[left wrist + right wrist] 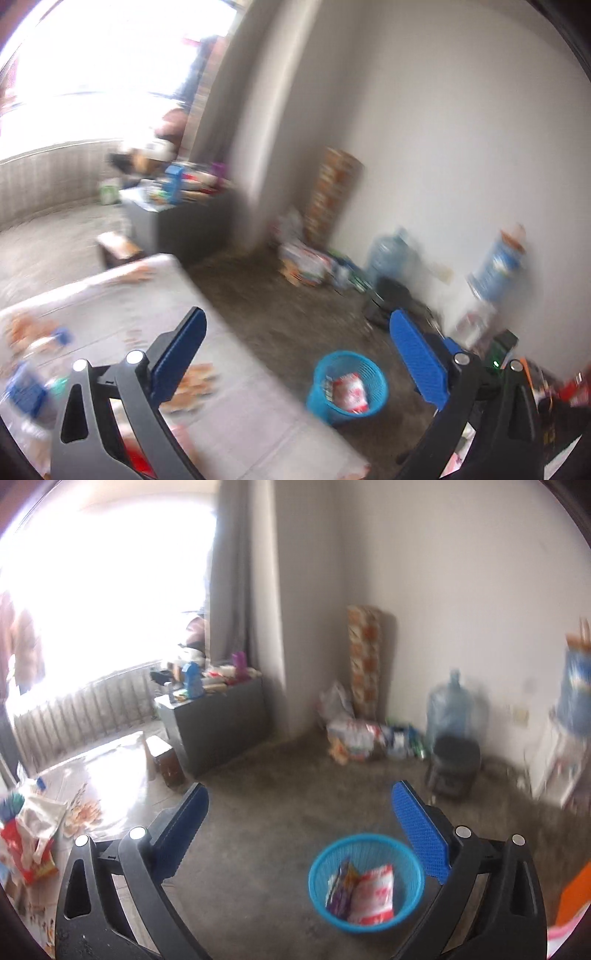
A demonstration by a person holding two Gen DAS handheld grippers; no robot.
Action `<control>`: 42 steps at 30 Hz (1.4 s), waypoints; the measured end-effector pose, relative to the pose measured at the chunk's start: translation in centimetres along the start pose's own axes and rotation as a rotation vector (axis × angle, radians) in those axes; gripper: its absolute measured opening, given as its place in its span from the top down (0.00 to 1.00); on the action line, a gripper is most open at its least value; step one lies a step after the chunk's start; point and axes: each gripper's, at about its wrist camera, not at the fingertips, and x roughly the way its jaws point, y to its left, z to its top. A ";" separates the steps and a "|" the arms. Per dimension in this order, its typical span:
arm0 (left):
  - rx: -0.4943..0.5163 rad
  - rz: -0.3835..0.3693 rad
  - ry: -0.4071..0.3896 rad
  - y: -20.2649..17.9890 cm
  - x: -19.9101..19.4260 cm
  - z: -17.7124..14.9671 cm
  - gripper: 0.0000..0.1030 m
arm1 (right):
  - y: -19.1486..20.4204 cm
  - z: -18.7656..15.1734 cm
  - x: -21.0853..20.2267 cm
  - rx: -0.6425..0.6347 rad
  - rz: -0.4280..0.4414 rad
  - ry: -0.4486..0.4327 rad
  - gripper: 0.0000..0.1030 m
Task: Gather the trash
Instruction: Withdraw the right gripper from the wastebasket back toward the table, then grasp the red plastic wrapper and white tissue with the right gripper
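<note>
A blue mesh waste basket (321,864) stands on the grey floor and holds a red-and-white packet (373,893) and a purple wrapper (341,886). In the left wrist view the same basket (321,373) shows the red-and-white packet (349,391) inside. My right gripper (299,808) hangs above and before the basket, jaws wide apart and empty. My left gripper (295,336) is also open with nothing between its blue pads, over the edge of a white table (240,398). Red and silver wrappers (29,842) lie on the table at the left.
A grey cabinet (218,720) with clutter stands by the curtain. Bags and packets (354,731) lie in the corner beside a tall patterned box (364,661). A water jug (448,709) stands behind a dark stool (454,768). A plastic bottle (26,387) lies on the table.
</note>
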 end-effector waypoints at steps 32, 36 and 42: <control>-0.358 0.062 0.246 16.9 -3.5 -13.5 0.54 | 23.8 -1.0 1.5 -0.171 0.911 0.486 0.63; -0.355 0.016 0.271 16.9 -2.9 -13.8 0.60 | 24.3 -1.4 2.0 -0.194 0.965 0.529 0.66; -0.379 0.018 0.317 17.5 -1.4 -14.3 0.71 | 25.0 -2.1 3.1 -0.216 0.997 0.577 0.72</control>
